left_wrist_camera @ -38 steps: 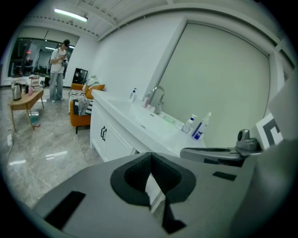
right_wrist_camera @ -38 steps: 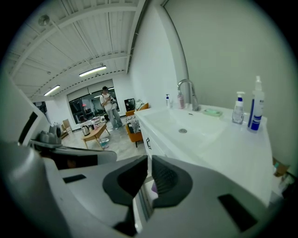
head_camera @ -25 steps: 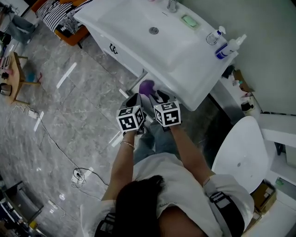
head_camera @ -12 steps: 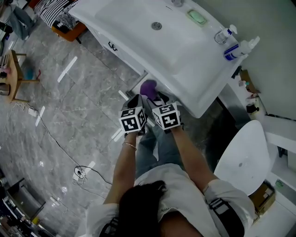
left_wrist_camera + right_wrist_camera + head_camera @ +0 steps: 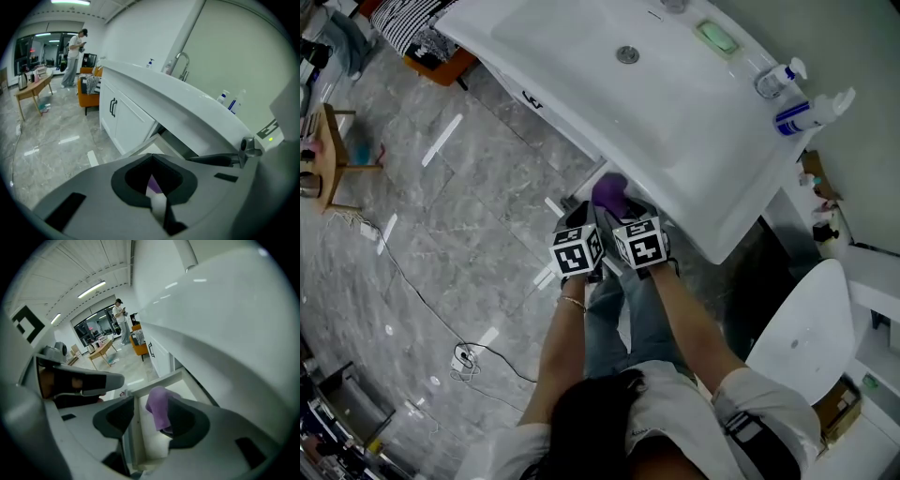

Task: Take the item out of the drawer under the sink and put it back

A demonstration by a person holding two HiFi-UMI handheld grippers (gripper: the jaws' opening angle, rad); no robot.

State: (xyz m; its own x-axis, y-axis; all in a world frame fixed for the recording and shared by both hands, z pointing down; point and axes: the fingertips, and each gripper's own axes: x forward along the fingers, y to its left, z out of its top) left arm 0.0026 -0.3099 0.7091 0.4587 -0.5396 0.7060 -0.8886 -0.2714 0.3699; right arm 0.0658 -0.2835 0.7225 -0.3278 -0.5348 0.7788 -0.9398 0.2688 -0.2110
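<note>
Side table [image 5: 336,150]: wooden, at the far left of my head view, on the grey marble floor [image 5: 450,216].
Left gripper [image 5: 151,157]: I see the jaws drawn together at the tips, clasping nothing. A sliver of purple shows through the slit behind them.
Drawer [image 5: 157,380]: white, pulled out under the sink, straight ahead of both my grippers.
Purple cloth [image 5: 159,411]: bunched over the open drawer, between my right gripper's jaws and against the right-hand pad. I cannot tell whether it rests on the drawer bottom.
Right gripper [image 5: 151,398]: the jaws are apart and have just been opening, so the cloth is not pinched. It is just right of the left gripper, angled down.
Sink [image 5: 609,103]: white basin overhanging the drawer.
Soap bar [image 5: 716,37]: green, on the sink's back ledge.
Bottles [image 5: 811,112]: two, at the sink's right end.
Toilet lid [image 5: 797,328]: white, far right.
</note>
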